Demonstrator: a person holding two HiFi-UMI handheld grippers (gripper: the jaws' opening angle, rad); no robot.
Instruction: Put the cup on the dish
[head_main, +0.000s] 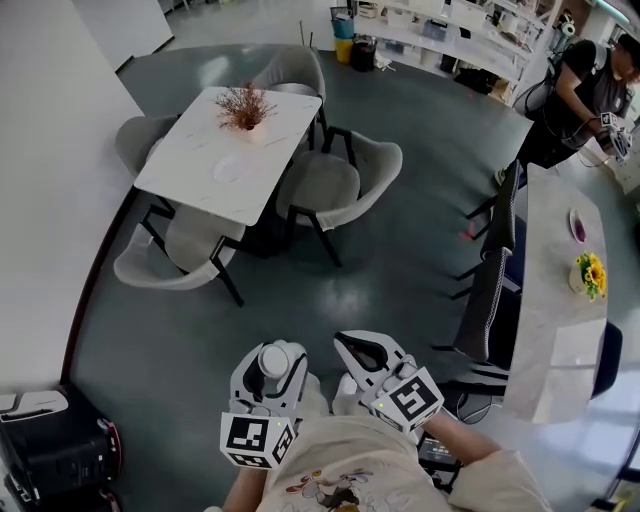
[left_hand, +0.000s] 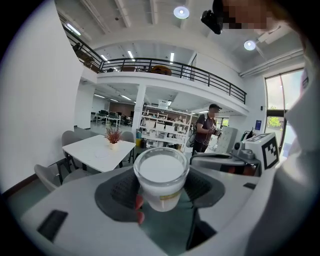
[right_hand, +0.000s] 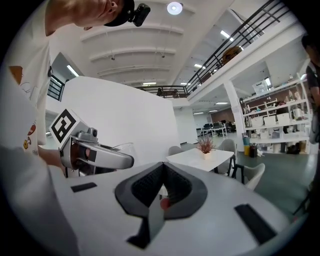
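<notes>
Left gripper fingers (left_hand: 120, 192) snug around the cup (left_hand: 161, 177); right gripper fingers (right_hand: 140, 189) together, empty.

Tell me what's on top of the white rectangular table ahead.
A small potted reddish plant and a pale round dish. The tabletop right behind the plant is hidden.

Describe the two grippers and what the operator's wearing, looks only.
Both are white plastic shells. The left gripper and right gripper each carry a cube with black-and-white square markers at the rear. Jaw pads are dark grey and textured, with a small red spot. No cables visible. The person wears a cream T-shirt with a cartoon print.
</notes>
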